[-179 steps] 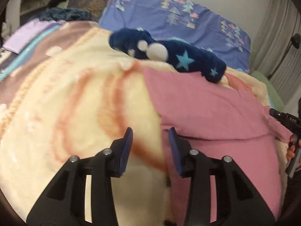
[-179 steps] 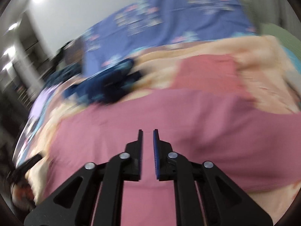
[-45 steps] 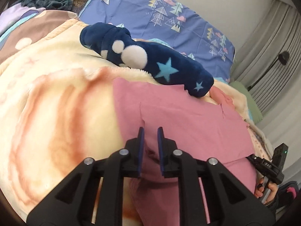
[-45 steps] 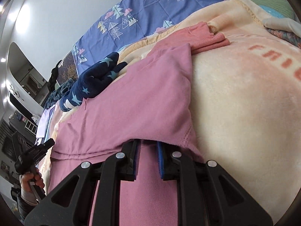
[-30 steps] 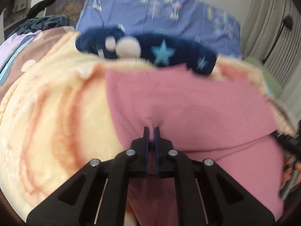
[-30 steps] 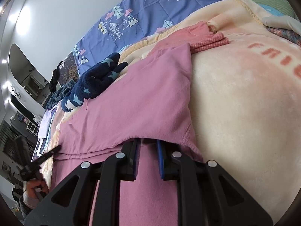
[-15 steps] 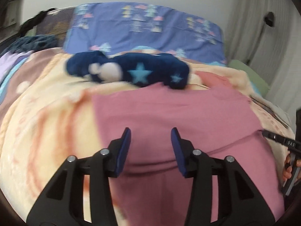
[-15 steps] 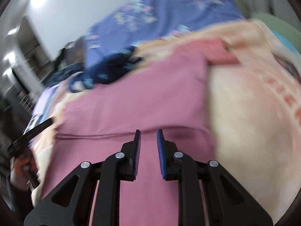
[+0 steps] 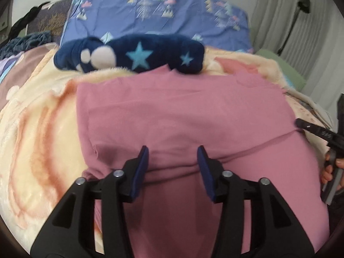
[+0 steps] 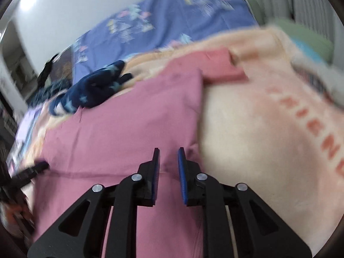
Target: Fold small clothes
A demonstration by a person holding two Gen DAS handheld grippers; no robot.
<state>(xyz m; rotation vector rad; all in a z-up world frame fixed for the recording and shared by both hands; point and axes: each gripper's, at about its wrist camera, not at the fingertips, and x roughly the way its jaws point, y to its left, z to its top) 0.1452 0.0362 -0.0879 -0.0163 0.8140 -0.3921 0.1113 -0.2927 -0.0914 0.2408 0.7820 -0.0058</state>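
A pink garment [image 9: 182, 116] lies spread on a cream and orange blanket [image 9: 38, 129], with one layer folded over so its edge runs across the middle. My left gripper [image 9: 173, 157] is open and empty just above that folded edge. The garment also shows in the right wrist view [image 10: 129, 124]. My right gripper [image 10: 168, 158] is open with a narrow gap, empty, over the garment's right part near its side edge.
A navy plush garment with stars [image 9: 133, 53] lies at the far edge of the pink one. A folded salmon cloth [image 10: 221, 64] sits at the back right. A blue patterned pillow [image 9: 161, 15] lies behind. The other gripper shows at the right edge [image 9: 318, 133].
Both grippers were shut on the pink garment's edge and carried it over. They have since opened and let it go, and the left one has drawn back and opened wide.
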